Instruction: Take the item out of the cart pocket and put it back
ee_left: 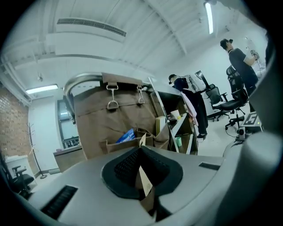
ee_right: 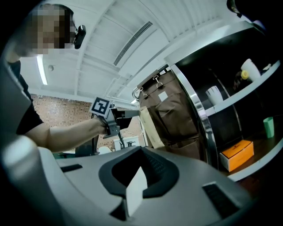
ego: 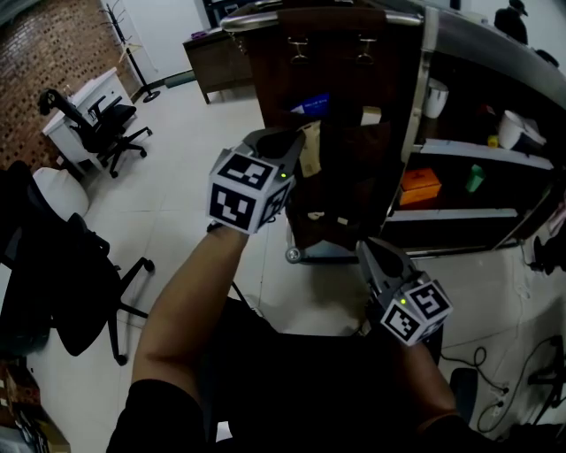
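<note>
A dark brown fabric organiser [ego: 340, 80] hangs from the cart's chrome handle [ego: 265, 19] and has several pockets. In one pocket sits a blue item [ego: 309, 104], which the left gripper view also shows as a blue item [ee_left: 126, 135]. My left gripper [ego: 290, 146] is raised in front of the pockets, shut on a flat tan paper item [ego: 311, 156]. That tan item [ee_right: 148, 128] hangs beside the organiser in the right gripper view. My right gripper [ego: 371, 255] is lower and to the right, jaws together, and I see nothing held in it.
The cart's shelves [ego: 478, 155] on the right hold an orange box [ego: 419, 187], a green cup [ego: 475, 178] and white cups [ego: 511, 128]. Office chairs [ego: 110, 133] stand on the left. Cables [ego: 482, 372] lie on the floor at lower right. People [ee_left: 239, 57] stand in the distance.
</note>
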